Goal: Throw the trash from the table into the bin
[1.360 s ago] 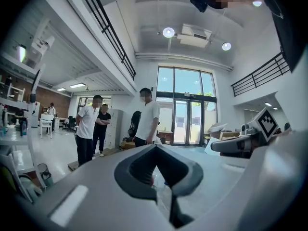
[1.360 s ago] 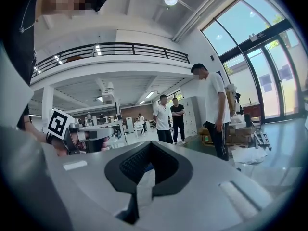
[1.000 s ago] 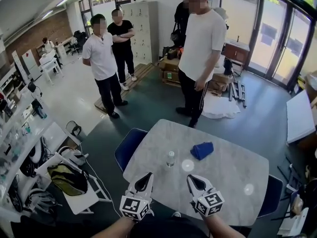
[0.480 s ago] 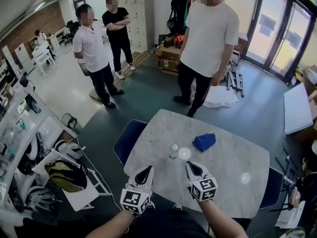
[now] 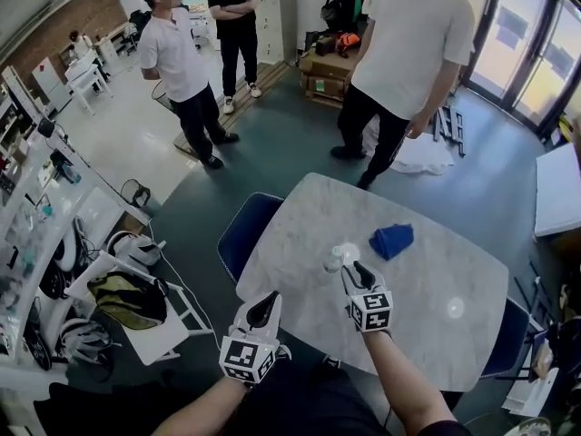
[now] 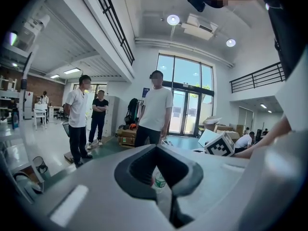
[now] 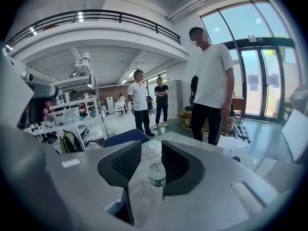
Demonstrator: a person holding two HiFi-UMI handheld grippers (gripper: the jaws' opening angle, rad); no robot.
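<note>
Right claw [image 5: 354,267] had its jaws apart, they'd just been opening. The small clear plastic water bottle [image 7: 155,170] stood upright right between them, and as far as I could see the pads weren't squeezing it. The bottle was on the pale marbled tabletop [image 5: 427,284], around the middle of the head view, with a crumpled blue cloth [image 5: 392,241] just up and right of it. Left claw [image 5: 268,300] sat lower left at the tabletop's near edge, jaws closed tip to tip and holding nothing. A blue chair [image 5: 243,243] was tucked in at the tabletop's left side. A person in a white T-shirt [image 5: 413,44] stood past the far edge, top of frame.
</note>
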